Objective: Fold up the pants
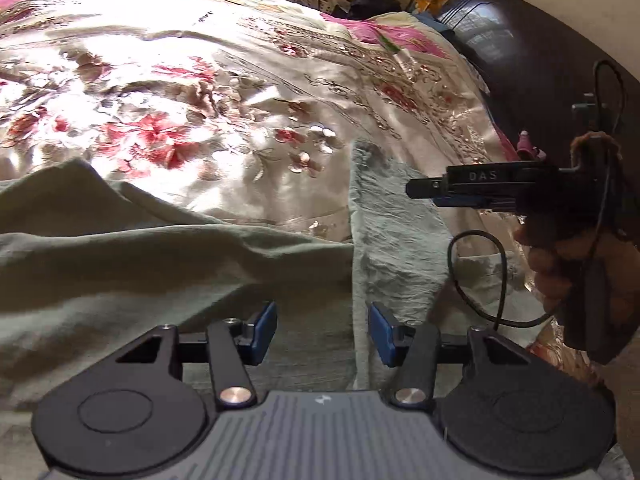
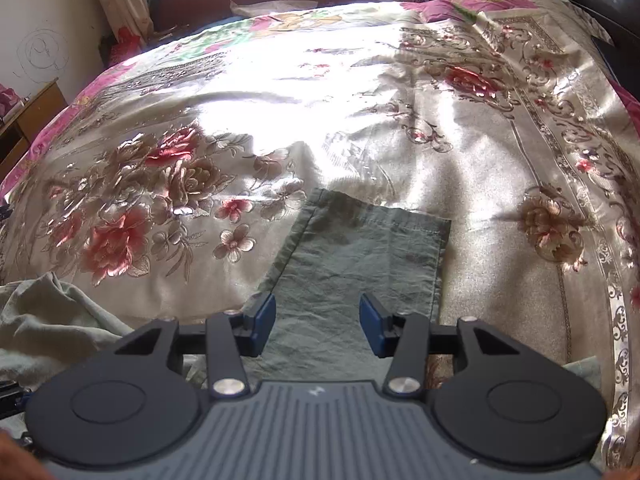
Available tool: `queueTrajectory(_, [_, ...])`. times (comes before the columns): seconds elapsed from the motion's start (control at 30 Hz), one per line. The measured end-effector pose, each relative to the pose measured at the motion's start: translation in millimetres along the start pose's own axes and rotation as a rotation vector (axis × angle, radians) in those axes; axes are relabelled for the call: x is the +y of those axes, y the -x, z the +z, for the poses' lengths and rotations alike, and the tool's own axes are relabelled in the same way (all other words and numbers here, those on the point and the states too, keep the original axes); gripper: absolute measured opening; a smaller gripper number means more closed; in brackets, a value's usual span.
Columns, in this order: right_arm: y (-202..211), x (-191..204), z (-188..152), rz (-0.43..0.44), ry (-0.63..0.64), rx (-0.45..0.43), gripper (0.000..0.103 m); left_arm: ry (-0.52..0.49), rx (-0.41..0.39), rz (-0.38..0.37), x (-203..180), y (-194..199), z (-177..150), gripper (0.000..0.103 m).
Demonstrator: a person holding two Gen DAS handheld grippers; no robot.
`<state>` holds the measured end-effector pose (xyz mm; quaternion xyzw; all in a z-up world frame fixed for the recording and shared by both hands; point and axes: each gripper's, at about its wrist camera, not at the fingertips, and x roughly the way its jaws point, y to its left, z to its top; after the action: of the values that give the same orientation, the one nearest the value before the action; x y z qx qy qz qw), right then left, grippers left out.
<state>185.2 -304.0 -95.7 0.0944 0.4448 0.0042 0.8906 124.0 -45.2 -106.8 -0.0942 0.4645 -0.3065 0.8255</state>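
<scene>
Looks like the folding is barely getting going: the green pants (image 1: 168,248) are lying rumpled across the bed (image 2: 500,152), one leg reaching toward its middle. Left gripper (image 1: 322,330) and right gripper (image 2: 318,322) are both hovering, jaws wide apart, gripping nothing.

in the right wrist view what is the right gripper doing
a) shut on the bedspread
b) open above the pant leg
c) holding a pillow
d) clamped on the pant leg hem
b: the right gripper has its blue pads apart with nothing between them, poised over the grey-green pant leg lying flat on the floral bedspread.
</scene>
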Motion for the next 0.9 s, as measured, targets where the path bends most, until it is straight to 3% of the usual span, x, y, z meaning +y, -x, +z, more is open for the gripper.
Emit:
queueTrajectory(0.13, [-29, 4, 17, -0.005, 0.011, 0.02, 0.048, -0.01, 0.046, -0.046, -9, -28, 5, 0.05])
queueTrajectory(0.33, [-68, 7, 31, -0.015, -0.017, 0.053, 0.047, 0.052, 0.081, -0.098, -1, -49, 2, 0.028])
queueTrajectory(0.4, [-80, 9, 33, -0.045, -0.018, 0.048, 0.044, 0.061, 0.083, -0.105, 2, -51, 1, 0.021])
queueTrajectory(0.43, [-83, 12, 33, -0.068, -0.002, 0.042, 0.037, 0.062, 0.082, -0.108, 2, -52, 0, 0.018])
queueTrajectory(0.53, [-85, 15, 33, -0.092, 0.044, 0.035, 0.004, 0.053, 0.077, -0.106, 1, -52, 1, 0.016])
queueTrajectory(0.67, [-69, 11, 33, -0.087, 0.044, 0.02, 0.002, 0.026, 0.074, -0.095, -2, -49, 3, 0.016])
queueTrajectory(0.9, [4, -10, 30, -0.067, -0.012, -0.092, 0.001, -0.042, 0.051, -0.087, -18, -30, 2, 0.016])
